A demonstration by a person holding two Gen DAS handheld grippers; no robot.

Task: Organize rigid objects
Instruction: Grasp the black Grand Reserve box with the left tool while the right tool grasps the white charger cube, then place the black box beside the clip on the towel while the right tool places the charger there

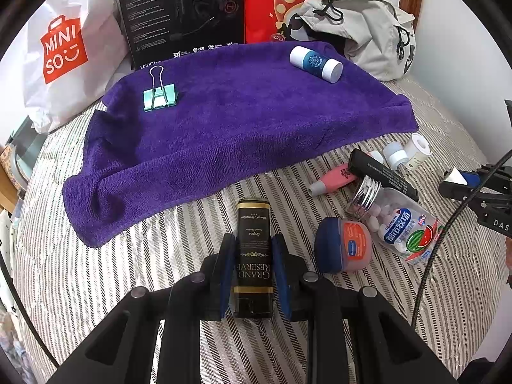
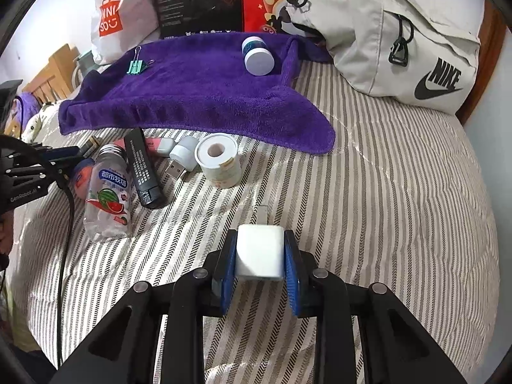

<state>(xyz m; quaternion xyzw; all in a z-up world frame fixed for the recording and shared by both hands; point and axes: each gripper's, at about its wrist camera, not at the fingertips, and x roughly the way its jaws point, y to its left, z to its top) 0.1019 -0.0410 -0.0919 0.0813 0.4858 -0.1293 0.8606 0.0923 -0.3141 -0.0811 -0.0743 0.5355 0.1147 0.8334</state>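
Note:
My left gripper (image 1: 254, 240) is shut on a black and gold tin (image 1: 254, 256) marked GRAND RESERVE, held over the striped bedspread just short of the purple towel (image 1: 224, 121). My right gripper (image 2: 260, 240) is shut on a white plug adapter (image 2: 260, 251), its metal prong pointing forward. On the towel lie a mint binder clip (image 1: 159, 92) at the left and a blue and white bottle (image 1: 315, 63) at the back right. A loose heap lies right of the left gripper: a candy bottle (image 1: 393, 224), a blue-lidded jar (image 1: 344, 244), a black lighter (image 1: 380, 172) and a pink tube (image 1: 332, 180).
A tape roll (image 2: 219, 160) and a small USB light (image 2: 182, 156) lie by the towel's front edge. A grey Nike bag (image 2: 400, 38), a black headset box (image 1: 182, 12), a red bag (image 1: 288, 0) and a white shopping bag (image 1: 64, 54) line the back.

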